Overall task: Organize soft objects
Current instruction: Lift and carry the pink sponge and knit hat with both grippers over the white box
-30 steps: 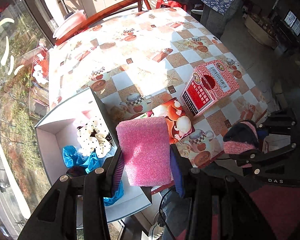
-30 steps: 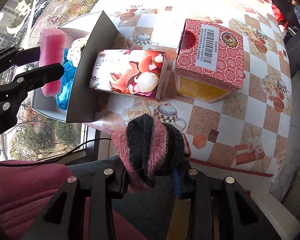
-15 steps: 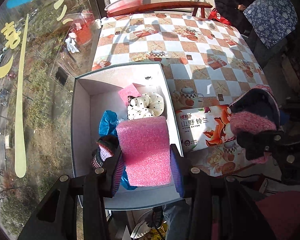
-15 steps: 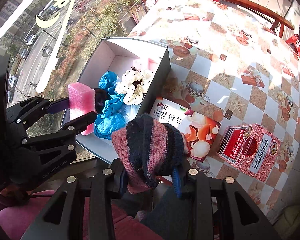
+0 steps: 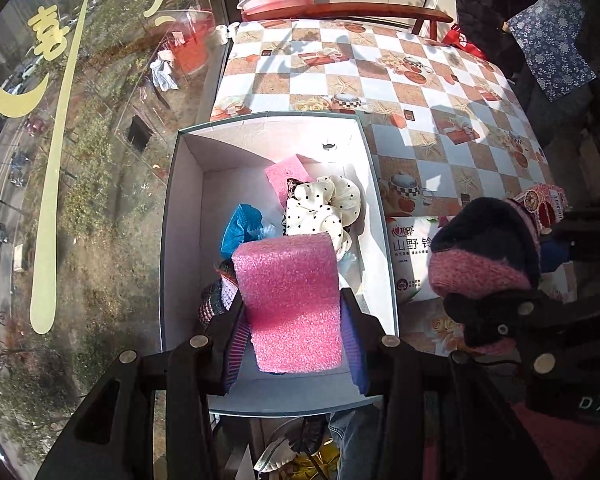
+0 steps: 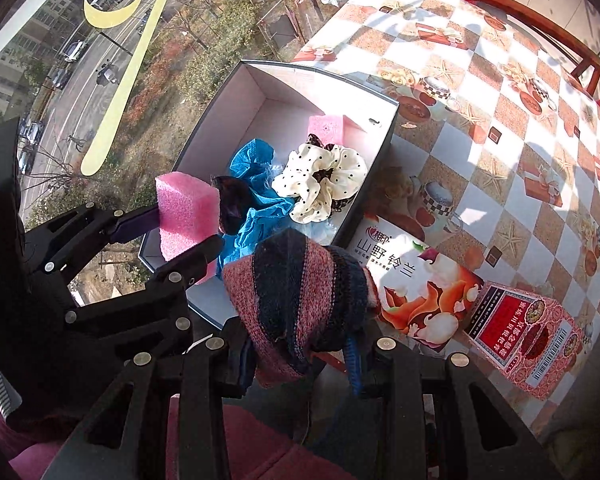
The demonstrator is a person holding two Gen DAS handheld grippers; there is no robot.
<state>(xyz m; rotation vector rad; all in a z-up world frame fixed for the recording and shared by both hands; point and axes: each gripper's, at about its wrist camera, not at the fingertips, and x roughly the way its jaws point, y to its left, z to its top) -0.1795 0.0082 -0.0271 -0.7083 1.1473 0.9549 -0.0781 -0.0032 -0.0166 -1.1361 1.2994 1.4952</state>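
Left gripper (image 5: 292,332) had its jaws clamped on a pink foam block (image 5: 290,300), roughly mid-width, hanging over the near end of the open white box (image 5: 180,240) at the counter (image 5: 440,92) edge by the window. Right gripper (image 6: 300,360) had narrower jaws pinched on a bunched pink-and-navy knit piece (image 6: 296,300), at 3 o'clock from the box, above a floral tissue pack (image 6: 420,292). In the box: polka-dot scrunchie (image 6: 320,178) at centre, blue cloth (image 6: 256,184) at its 9 o'clock, second pink foam piece (image 6: 326,128) at 12 o'clock; red carton (image 6: 528,332) sat at 3 o'clock from the pack.
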